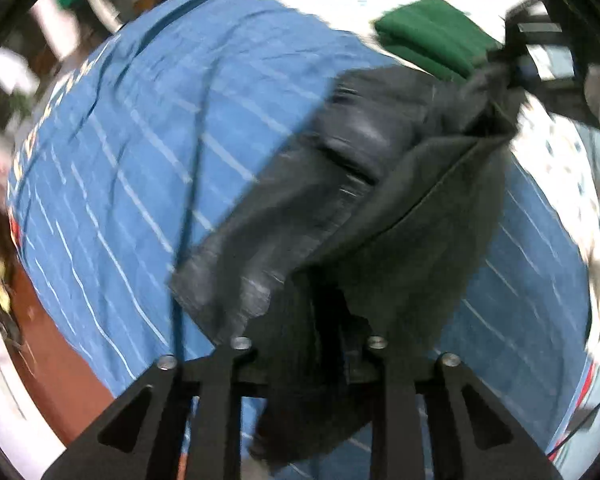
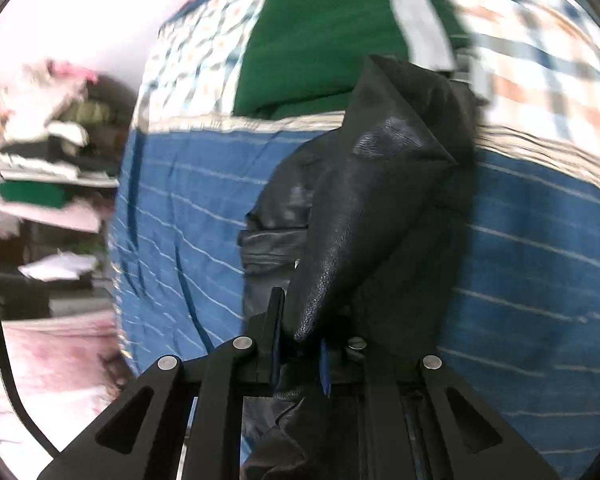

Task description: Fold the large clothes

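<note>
A black leather-like garment [image 1: 340, 200] hangs stretched above a blue striped bedspread [image 1: 140, 140]. My left gripper [image 1: 320, 320] is shut on one end of it; cloth covers the fingertips. In the left wrist view the other gripper [image 1: 516, 60] holds the far corner at the upper right. In the right wrist view my right gripper [image 2: 300, 344] is shut on a bunched corner of the same garment [image 2: 364, 200], which drapes away over the bed [image 2: 180, 220]. Both views are blurred by motion.
A folded green cloth [image 1: 432, 36] lies on a checked cover at the bed's far side, also in the right wrist view [image 2: 320, 32]. Shelves with clutter [image 2: 48, 168] stand left of the bed. A red-brown floor [image 1: 52, 360] shows beside the bed.
</note>
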Action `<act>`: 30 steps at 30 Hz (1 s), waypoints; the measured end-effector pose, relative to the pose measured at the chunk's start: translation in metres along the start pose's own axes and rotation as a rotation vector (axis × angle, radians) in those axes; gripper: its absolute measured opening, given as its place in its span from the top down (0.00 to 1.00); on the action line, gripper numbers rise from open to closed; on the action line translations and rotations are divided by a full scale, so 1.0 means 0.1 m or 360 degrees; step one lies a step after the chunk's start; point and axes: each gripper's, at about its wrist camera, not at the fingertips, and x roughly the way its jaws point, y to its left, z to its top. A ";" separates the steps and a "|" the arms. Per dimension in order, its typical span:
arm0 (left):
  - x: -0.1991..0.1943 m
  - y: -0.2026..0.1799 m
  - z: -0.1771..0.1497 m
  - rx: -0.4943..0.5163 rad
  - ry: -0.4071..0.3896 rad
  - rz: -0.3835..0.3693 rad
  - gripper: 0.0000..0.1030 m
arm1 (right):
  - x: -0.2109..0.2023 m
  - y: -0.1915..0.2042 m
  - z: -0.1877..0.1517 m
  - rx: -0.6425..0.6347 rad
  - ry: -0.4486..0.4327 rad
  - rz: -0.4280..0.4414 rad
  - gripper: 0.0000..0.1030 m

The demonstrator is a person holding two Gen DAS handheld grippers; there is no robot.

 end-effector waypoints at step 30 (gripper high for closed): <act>1.14 0.81 0.14 -0.0298 0.0173 0.0151 0.01 | 1.06 -1.65 0.55 0.0232 0.0168 0.0303 0.45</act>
